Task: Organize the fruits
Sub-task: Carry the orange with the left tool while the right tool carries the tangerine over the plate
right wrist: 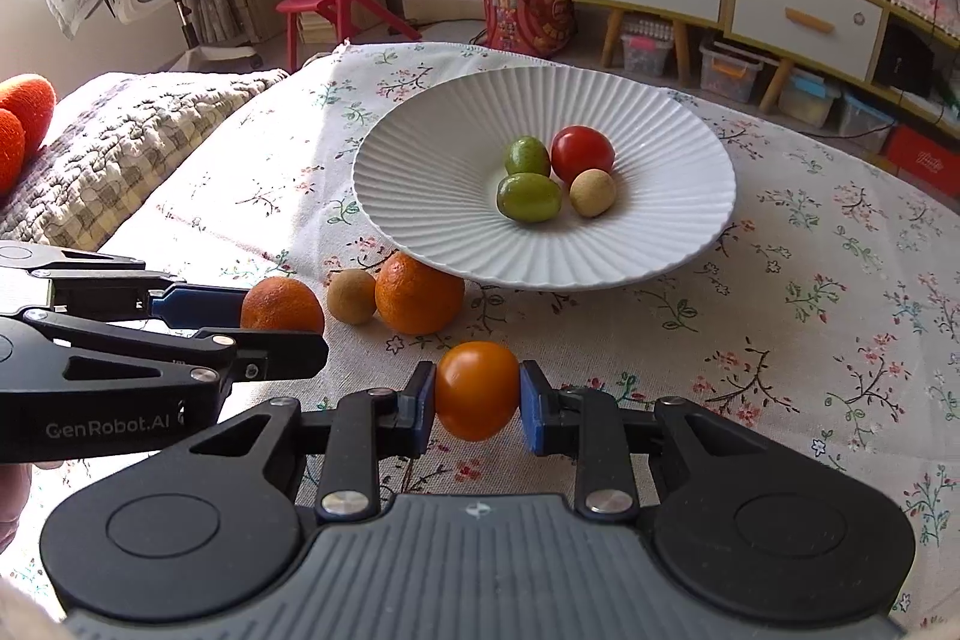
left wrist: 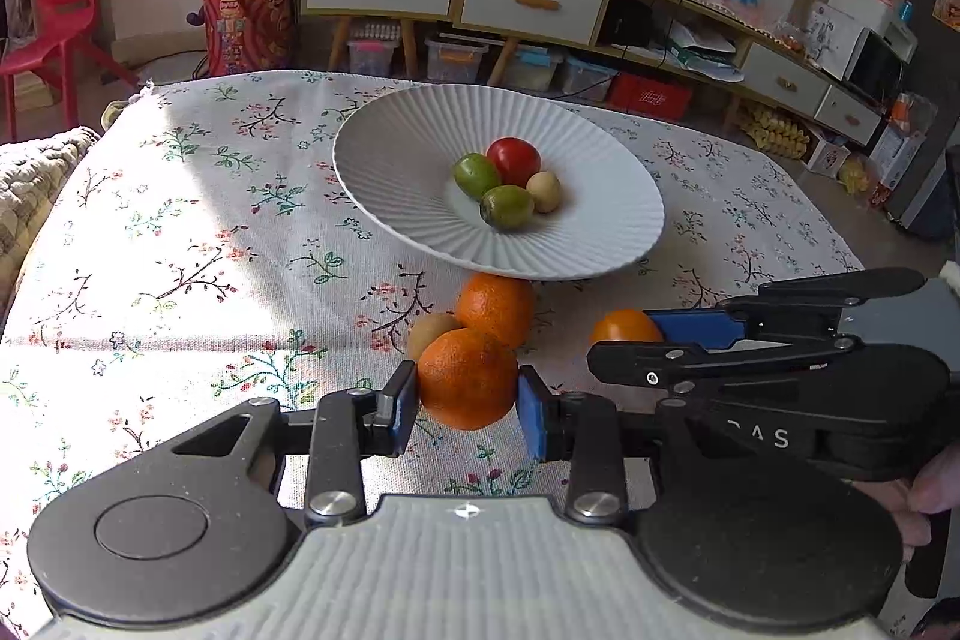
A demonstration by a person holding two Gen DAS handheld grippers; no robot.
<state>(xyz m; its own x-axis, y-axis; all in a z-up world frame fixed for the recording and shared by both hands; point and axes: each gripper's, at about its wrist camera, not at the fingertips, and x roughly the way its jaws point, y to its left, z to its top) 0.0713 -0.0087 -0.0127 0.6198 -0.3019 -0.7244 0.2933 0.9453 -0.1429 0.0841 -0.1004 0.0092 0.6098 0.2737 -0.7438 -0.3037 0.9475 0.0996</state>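
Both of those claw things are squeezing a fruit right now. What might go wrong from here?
1. The right gripper pinches a smooth orange tomato only at its sides; it may slip or bruise.
2. The left gripper holds a mandarin right beside another mandarin and a small brown fruit; lifting could send those rolling.
3. The white plate overhangs that second mandarin, so a gripper rising could knock its rim.
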